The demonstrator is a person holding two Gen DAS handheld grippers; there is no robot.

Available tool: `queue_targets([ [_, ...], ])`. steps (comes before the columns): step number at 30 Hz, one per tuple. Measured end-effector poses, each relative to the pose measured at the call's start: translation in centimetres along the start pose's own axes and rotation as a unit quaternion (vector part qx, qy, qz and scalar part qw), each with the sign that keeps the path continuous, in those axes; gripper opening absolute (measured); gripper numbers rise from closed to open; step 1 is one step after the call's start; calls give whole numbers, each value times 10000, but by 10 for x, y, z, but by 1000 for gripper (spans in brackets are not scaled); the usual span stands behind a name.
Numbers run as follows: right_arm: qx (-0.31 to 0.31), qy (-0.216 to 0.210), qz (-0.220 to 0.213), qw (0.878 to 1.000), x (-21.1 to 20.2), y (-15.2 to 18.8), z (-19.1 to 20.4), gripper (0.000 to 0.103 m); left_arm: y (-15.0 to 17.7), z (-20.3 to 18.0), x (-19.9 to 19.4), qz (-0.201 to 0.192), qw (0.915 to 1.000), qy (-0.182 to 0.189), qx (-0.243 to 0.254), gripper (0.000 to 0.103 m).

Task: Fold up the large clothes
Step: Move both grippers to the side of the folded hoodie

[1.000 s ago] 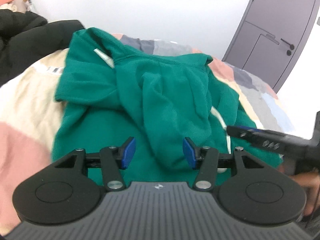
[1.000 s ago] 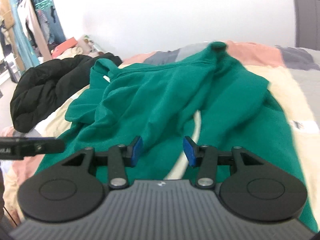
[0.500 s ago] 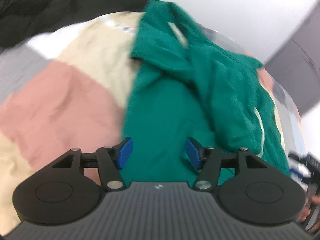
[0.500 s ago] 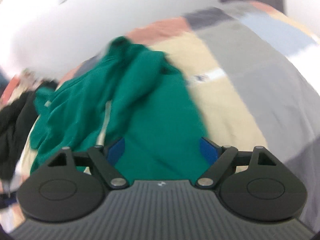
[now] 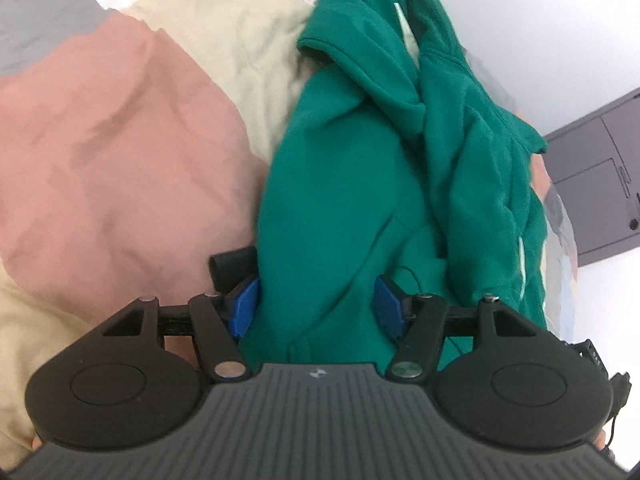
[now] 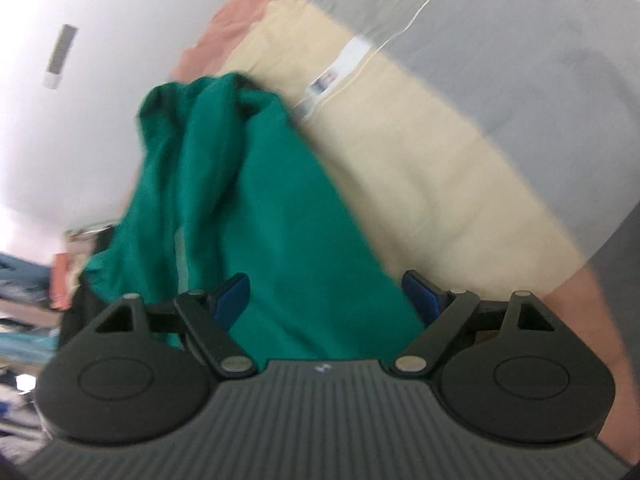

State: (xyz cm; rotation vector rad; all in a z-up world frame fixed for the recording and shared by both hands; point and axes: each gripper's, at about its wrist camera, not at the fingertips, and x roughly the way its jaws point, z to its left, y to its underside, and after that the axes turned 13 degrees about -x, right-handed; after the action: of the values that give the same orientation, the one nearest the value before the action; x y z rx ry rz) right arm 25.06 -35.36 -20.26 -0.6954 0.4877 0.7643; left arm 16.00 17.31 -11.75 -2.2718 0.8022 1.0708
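A green hoodie (image 5: 360, 184) lies crumpled lengthwise on a patchwork bed cover (image 5: 112, 128), with a pale drawstring showing. My left gripper (image 5: 316, 308) is open and low over the hoodie's near left edge. Green cloth lies between its blue pads (image 5: 244, 306) without being pinched. In the right wrist view the hoodie (image 6: 272, 216) runs away from me, and its right edge crosses between the jaws. My right gripper (image 6: 325, 298) stands wide open over that near right edge, one pad above the cream patch (image 6: 432, 184) of the cover.
A grey door (image 5: 600, 184) and a white wall stand beyond the bed. Hanging and piled clothes (image 6: 24, 304) fill the far left of the right wrist view. A white label (image 6: 340, 68) is sewn into the cover. Pink and grey patches surround the hoodie.
Both grippers rolled and dropped from over the middle of the hoodie to its near edges, the left one to the left side, the right one to the right. The right jaws spread much wider.
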Motion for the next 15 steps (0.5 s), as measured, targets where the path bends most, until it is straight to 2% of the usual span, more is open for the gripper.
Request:
queue_targets([
  [3, -12, -541, 320, 9980, 7, 4, 4, 85, 4, 0, -3, 148, 9993, 340, -97, 67],
  [5, -189, -605, 378, 9973, 8, 9, 10, 85, 7, -1, -9, 191, 9976, 650, -103, 67],
  [7, -268, -610, 409, 9969, 7, 10, 13, 85, 9, -2, -10, 286, 9970, 707, -108, 67],
  [11, -494, -586, 652, 9949, 3, 9, 22, 84, 14, -1, -5, 654, 9970, 401, -128, 67],
  [13, -798, -195, 806, 9934, 0, 12, 34, 82, 20, -1, 3, 803, 9967, 24, -94, 68],
  [15, -1194, 270, 915, 9882, -1, 17, 42, 82, 24, -2, 11, 909, 9957, -187, -37, 68],
])
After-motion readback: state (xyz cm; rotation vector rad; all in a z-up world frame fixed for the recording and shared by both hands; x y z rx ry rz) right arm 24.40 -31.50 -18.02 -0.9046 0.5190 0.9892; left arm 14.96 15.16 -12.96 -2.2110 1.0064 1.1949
